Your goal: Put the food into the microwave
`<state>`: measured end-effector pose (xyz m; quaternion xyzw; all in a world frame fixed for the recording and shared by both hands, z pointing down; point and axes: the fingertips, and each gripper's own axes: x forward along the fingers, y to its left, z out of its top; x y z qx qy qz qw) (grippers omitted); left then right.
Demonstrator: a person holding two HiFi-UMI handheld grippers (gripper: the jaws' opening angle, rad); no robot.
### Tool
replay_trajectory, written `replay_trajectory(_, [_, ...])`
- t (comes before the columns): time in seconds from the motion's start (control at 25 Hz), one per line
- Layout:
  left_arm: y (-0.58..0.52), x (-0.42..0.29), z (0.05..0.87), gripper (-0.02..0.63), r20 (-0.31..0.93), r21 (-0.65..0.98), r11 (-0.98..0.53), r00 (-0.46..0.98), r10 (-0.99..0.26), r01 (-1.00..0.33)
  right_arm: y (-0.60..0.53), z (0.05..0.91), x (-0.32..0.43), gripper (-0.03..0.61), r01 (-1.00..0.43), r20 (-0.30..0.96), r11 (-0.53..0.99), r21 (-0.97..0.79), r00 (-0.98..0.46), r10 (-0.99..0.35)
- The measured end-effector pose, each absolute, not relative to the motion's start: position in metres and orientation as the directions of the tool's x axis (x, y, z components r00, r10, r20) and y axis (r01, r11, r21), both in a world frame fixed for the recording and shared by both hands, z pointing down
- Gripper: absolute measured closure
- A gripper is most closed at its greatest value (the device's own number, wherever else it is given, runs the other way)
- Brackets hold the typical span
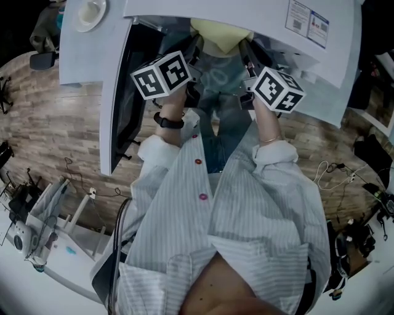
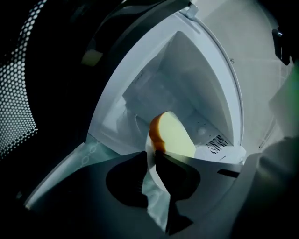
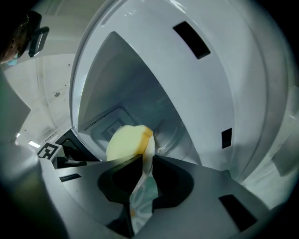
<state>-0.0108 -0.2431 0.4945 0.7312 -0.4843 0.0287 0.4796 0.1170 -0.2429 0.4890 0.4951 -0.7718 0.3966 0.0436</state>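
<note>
Far left in the head view, microwave door (image 1: 120, 92) stands swung open, dark glass in a white frame; in the left gripper view its dotted mesh (image 2: 18, 84) fills the left edge. Left claw (image 2: 152, 158) is closed down on the rim of the plate (image 2: 156, 196), with only the thin edge of the plate between the jaws; its marker cube (image 1: 161, 75) sits above a wrist with a dark watch (image 1: 168, 121). The plate, pale with a green pattern, is held level between both claws at the mouth of the microwave (image 1: 246, 12). The food (image 1: 218, 34), a pale yellow rounded piece with an orange-brown crust along one side, rests on the plate's far end at the opening. The white cavity (image 2: 187, 79) lies open beyond it. Cannot tell whether the plate touches the cavity floor. Right claw (image 3: 144, 161) is likewise clamped on the opposite rim, the patterned edge pinched between its jaws, with its marker cube (image 1: 278, 89) above a wrist with a thin bracelet (image 1: 269, 140). Further right, a printed label (image 1: 308, 21) is stuck on the microwave's top. A striped shirt (image 1: 246, 209) fills the lower head view.
</note>
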Motion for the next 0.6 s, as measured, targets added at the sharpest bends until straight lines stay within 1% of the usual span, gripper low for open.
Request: replay_trajectory(0.6, [-0.275,-0.011,0.497,0.565,0.499,0.648,-0.098,0.519,-0.694,-0.755,-0.27,0.494,0.117,0.494,-0.874,0.492,0.182,-0.45,-0.412,-0.767])
